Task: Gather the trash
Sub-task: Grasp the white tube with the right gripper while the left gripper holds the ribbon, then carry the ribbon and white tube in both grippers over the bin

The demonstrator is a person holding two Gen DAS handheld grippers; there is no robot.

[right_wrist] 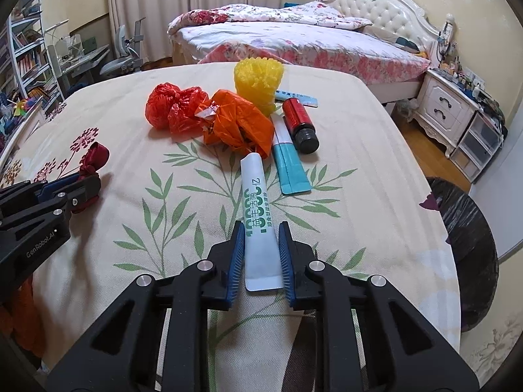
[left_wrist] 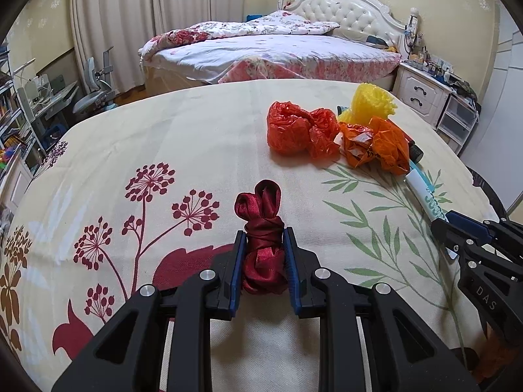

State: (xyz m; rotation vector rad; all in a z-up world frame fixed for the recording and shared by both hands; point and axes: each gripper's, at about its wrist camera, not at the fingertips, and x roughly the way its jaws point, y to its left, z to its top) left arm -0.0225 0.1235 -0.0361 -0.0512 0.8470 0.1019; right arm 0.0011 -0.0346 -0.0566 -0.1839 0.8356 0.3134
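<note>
two tools – left tool (left_wrist: 264, 232) around red ribbon (left_wrist: 263, 228), right tool (right_wrist: 261, 225) around white sachet (right_wrist: 260, 225)

Both tools (left_wrist: 264, 235) (right_wrist: 261, 228) clamped tight

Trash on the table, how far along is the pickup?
Nothing looks binned yet. In hand: the left gripper is shut on the dark red ribbon bundle, the right gripper on the white sachet. Left: red bag, orange wrapper, yellow foam net, teal packet, small bottle.

red ribbon bundle (left_wrist: 263, 248): knotted, clamped | white sachet (right_wrist: 260, 225): flat, clamped
</note>
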